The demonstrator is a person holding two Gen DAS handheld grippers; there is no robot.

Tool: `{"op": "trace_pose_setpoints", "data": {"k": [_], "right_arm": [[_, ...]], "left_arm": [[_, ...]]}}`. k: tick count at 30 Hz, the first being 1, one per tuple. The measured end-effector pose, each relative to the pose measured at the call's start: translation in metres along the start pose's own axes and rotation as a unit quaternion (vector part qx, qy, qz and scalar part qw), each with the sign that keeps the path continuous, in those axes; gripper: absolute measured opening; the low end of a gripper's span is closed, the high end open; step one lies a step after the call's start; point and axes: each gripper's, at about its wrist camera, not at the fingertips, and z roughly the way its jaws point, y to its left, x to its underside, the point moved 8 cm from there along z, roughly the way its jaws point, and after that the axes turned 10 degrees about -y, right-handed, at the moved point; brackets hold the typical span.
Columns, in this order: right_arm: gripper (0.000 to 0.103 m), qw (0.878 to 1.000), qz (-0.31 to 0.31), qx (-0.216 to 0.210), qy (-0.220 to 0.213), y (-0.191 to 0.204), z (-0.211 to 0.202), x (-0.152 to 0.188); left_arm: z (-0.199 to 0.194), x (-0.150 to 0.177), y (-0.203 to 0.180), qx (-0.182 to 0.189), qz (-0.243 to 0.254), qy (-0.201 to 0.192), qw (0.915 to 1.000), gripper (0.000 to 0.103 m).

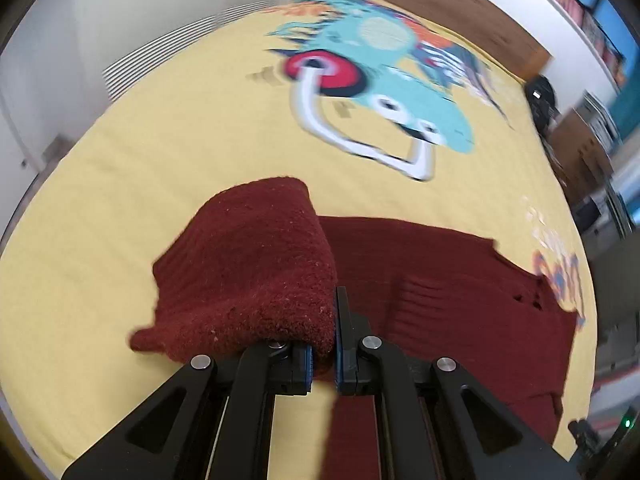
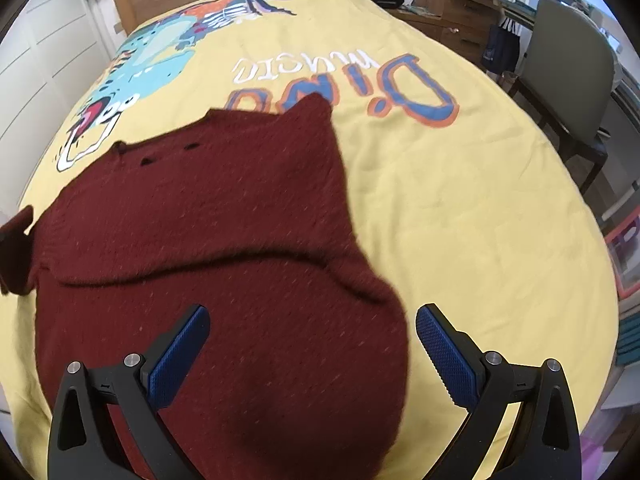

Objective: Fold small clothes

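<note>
Left gripper jaws clenched on maroon sweater sleeve; right gripper jaws released above sweater on bed.

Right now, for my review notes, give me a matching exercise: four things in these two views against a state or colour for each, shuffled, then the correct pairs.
Things:
1. left gripper
2. right gripper
3. sweater
4. bedspread

States or colours:
A. yellow, with a cartoon dinosaur print
B. open, nothing between its pads
C. dark red knit, lying mostly flat on the bed
D. shut on a lifted fold of knit

Pairs: 1-D, 2-B, 3-C, 4-A
</note>
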Motion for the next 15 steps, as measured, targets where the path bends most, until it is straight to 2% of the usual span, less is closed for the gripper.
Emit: {"op": "trace_pose_setpoints", "data": {"k": [7,9,12,15], "right_arm": [[0.103,1.0,0.001,0.002,-0.023,-0.021,-0.009,-0.027],[0.103,1.0,0.001,0.003,-0.029,-0.026,-0.011,-0.033],[0.103,1.0,0.001,0.004,-0.031,-0.031,-0.011,-0.038],[0.103,1.0,0.005,0.003,-0.029,-0.034,-0.009,-0.037]], "left_arm": [[0.023,-0.002,-0.128,0.062,0.07,0.004,0.9956,0.005],[0.04,-0.007,-0.165,0.08,0.09,0.004,0.9927,0.005],[0.048,0.006,-0.214,0.103,0.125,0.01,0.9868,0.005],[0.067,0.024,-0.251,0.107,0.161,0.022,0.9809,0.005]]}}
